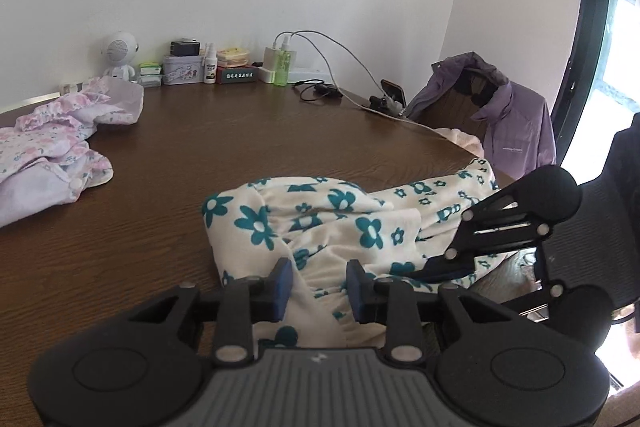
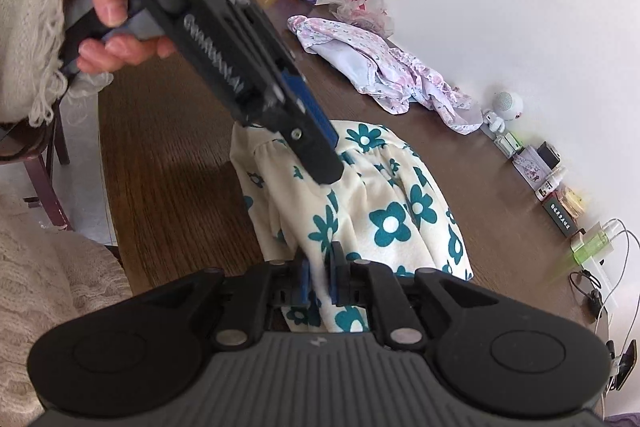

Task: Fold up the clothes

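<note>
White walls back a dark wooden table (image 1: 280, 131) cluttered along its far edge with boxes, bottles and a charger. Low in the left wrist frame, the left gripper (image 1: 319, 287) stands with its blue pads well apart, straddling the cream garment with teal flowers (image 1: 320, 223) without clamping it. From the upper left of the right wrist frame, a hand (image 2: 108, 23) in a cream knit sleeve tilts that tool downward. The right gripper (image 2: 320, 283) pinches a fold of the same cloth. A pink floral garment (image 1: 56, 143) lies apart, centre left.
</note>
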The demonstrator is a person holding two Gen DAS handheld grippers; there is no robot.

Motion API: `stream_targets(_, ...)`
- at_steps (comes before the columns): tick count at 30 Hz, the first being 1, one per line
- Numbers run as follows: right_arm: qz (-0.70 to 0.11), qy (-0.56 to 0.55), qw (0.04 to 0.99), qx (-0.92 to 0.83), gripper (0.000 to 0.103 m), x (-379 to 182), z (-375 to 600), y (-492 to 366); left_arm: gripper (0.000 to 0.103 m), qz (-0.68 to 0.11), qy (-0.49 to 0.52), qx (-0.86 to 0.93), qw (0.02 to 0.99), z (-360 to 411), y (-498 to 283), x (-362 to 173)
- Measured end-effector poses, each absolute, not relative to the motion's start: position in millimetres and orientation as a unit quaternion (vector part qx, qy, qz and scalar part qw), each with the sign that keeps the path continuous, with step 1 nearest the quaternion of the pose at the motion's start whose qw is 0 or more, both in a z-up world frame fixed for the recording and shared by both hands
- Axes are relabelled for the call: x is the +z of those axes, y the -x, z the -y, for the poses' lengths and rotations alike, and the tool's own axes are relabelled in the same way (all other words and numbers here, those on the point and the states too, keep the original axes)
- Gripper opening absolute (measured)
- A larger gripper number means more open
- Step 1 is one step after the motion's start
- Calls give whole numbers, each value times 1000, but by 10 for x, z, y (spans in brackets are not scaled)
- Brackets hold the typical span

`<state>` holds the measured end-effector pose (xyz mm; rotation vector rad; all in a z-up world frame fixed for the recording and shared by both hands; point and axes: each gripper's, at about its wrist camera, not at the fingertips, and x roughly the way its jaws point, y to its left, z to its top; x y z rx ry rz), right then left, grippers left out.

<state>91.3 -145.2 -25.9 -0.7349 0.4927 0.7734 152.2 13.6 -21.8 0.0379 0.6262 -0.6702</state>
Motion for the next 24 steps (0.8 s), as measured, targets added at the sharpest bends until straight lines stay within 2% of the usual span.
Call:
stream_targets(3, -239, 312, 845, 362, 27, -159, 1558, -853, 27, -293, -24, -312, 903, -90, -1512, -222)
stream_targets(8, -236, 236, 871, 360, 28, 49, 1762, -800, 28, -283, -51, -298, 910, 11, -1468, -232)
stream_targets(10, -234, 205, 880, 359, 27, 130, 1842, -786, 28, -281, -55, -295, 912, 26, -1459, -233)
stream_targets(13, -252, 211, 877, 349, 9, -12, 1776, -904, 28, -282, -52, -291, 913, 16, -1451, -233)
stream_targets(15, -260, 210, 877, 346, 5, -142, 1765, -947, 28, -283, -51, -289, 913, 20, -1443, -230)
stream_targets(20, -271, 209, 875, 342, 5, -252, 1775, -962, 28, -278, -45, -285, 916, 18, -1402, -179)
stream_targets(24, -279, 134, 883, 353, 6, -11, 2010, -1060, 28, -257, -63, -313, 912, 108, -1261, -59)
